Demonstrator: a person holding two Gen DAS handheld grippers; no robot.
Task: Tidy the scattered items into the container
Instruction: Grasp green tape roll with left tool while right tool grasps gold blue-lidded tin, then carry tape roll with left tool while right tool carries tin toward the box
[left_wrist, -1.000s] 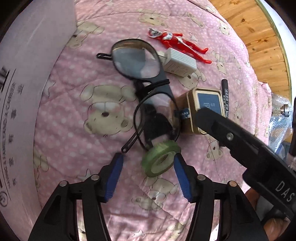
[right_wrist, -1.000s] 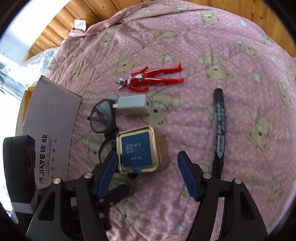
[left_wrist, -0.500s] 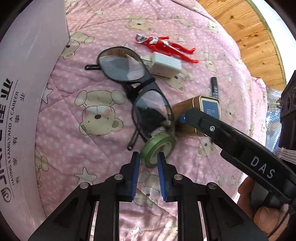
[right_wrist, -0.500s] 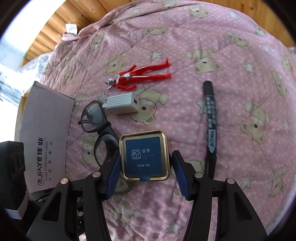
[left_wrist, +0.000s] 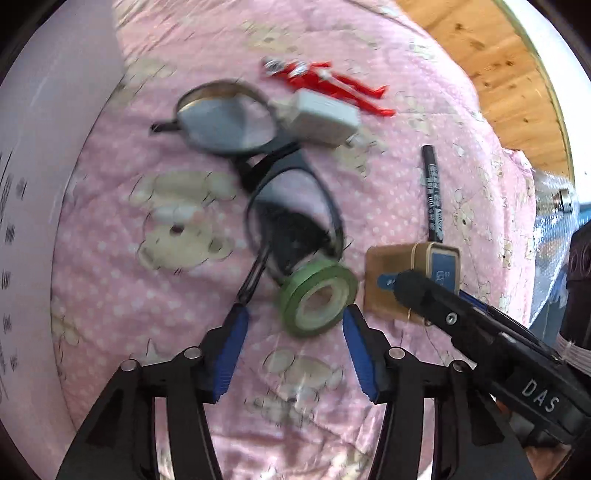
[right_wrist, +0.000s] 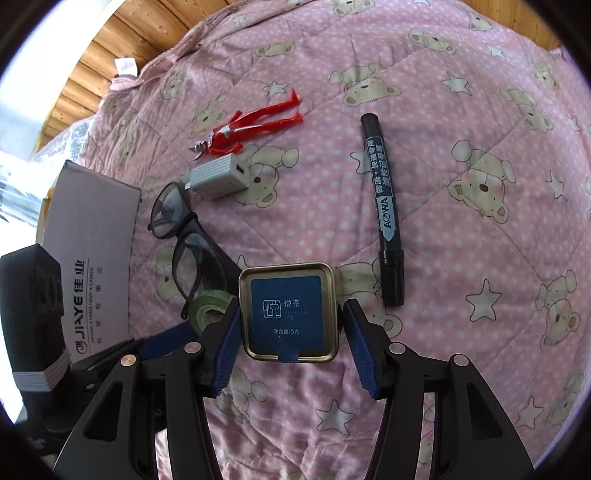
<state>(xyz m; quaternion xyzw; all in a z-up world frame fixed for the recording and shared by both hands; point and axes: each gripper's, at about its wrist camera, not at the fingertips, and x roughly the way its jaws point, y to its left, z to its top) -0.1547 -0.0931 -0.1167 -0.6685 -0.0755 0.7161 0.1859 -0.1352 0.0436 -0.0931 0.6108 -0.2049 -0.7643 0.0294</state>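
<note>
Pink bear-print quilt (right_wrist: 443, 110): the surface carrying everything we list.

Cardboard box (right_wrist: 92, 266), printed lettering on its side: at the quilt's left edge.

Left tool (left_wrist: 291, 345): we see its fingers spread wide, holding nothing. The green tape roll (left_wrist: 317, 299) sits just ahead of the gap, nearer the right finger; the view is blurred, so we cannot tell whether they touch.

Right tool (right_wrist: 290, 347): its blue pads (right_wrist: 227, 350) flank the square tea tin (right_wrist: 288, 314). The left pad meets the tin's side; a sliver of gap shows at the right, so we judge the hold not closed.

Black glasses (right_wrist: 184, 236): beyond the tape roll, near the box.

Black marker (right_wrist: 384, 206): right of the tin, apart from it.

Red toy figure (right_wrist: 247, 125): farthest out.

Grey charger block (right_wrist: 219, 177): just beside the figure, touching the glasses' far lens.
</note>
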